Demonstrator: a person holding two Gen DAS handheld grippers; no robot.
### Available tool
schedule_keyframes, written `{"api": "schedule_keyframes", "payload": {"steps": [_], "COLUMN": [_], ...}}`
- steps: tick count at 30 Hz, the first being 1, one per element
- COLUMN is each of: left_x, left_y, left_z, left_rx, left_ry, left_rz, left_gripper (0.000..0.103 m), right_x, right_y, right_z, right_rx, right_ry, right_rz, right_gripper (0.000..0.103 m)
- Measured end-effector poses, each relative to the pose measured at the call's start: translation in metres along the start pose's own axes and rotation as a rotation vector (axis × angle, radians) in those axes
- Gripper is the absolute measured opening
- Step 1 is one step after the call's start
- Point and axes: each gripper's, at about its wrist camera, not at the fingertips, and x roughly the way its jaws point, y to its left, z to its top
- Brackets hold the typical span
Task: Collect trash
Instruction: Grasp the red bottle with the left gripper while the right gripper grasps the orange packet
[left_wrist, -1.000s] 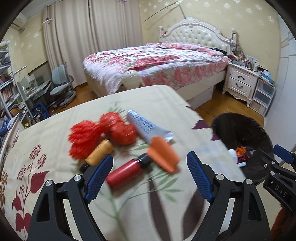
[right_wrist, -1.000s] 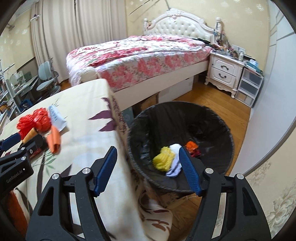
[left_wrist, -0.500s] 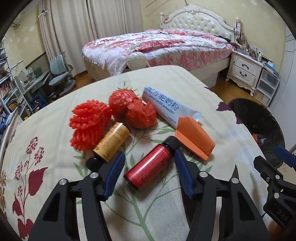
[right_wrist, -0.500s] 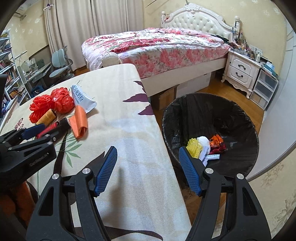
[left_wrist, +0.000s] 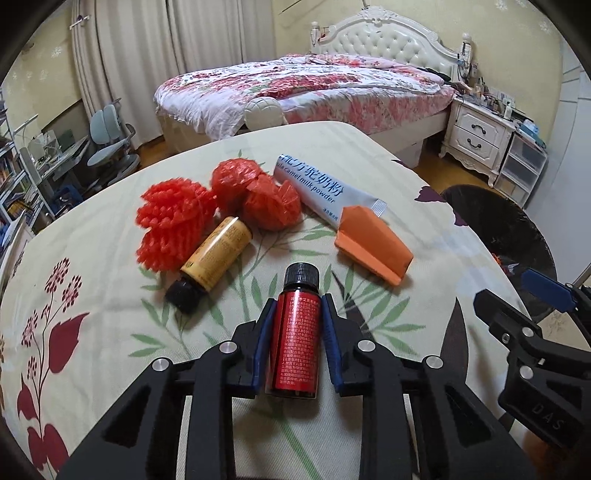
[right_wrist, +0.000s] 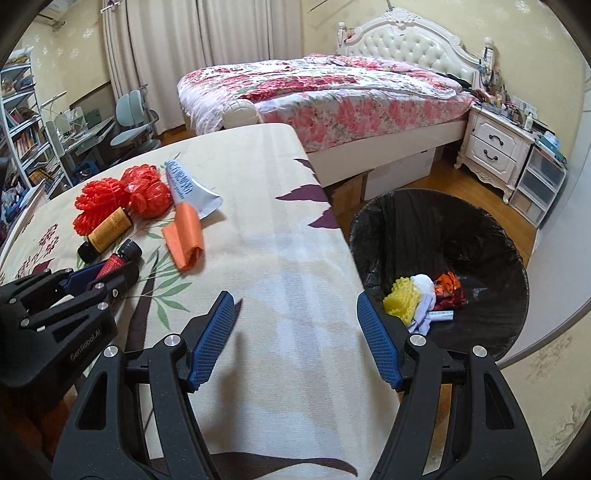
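Red bottle (left_wrist: 297, 339) clamped in left gripper (left_wrist: 295, 314); right gripper (right_wrist: 295, 332) jaws apart; next: carry to bin (right_wrist: 424, 221).

**Appearance of the two hand-held grippers**

The left gripper (left_wrist: 295, 332) had matte black, cut-out frame arms, silver round screws at the joints and smooth blue pads (left_wrist: 264, 343). The right gripper (right_wrist: 295, 339) was built alike, its blue pads (right_wrist: 212, 339) ribbed. White lettering, "GenRoboLAI" and "DAS", marked the black bodies.

Two low, bedward wrist views, sharing table (left_wrist: 369, 155) litter.
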Motion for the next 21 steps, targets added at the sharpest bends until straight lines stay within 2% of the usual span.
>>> {"api": "schedule_keyframes", "payload": {"steps": [7, 21], "left_x": [-0.015, -0.023], "left_y": [0.019, 0.097], "left_z": [-0.016, -0.032], "left_rx": [-0.043, -0.19], "left_ry": [0.005, 0.014], "left_rz": [0.025, 0.155], "left_gripper": [0.027, 0.027], "right_x": [0.004, 0.034], "right_y": [0.024, 0.072], "right_z": [0.007, 0.029], "right_rx": [-0.045, -0.141], "right_ry": [0.004, 0.037], "right_rz": [0.041, 0.063], "right_gripper": [0.067, 0.063]}}
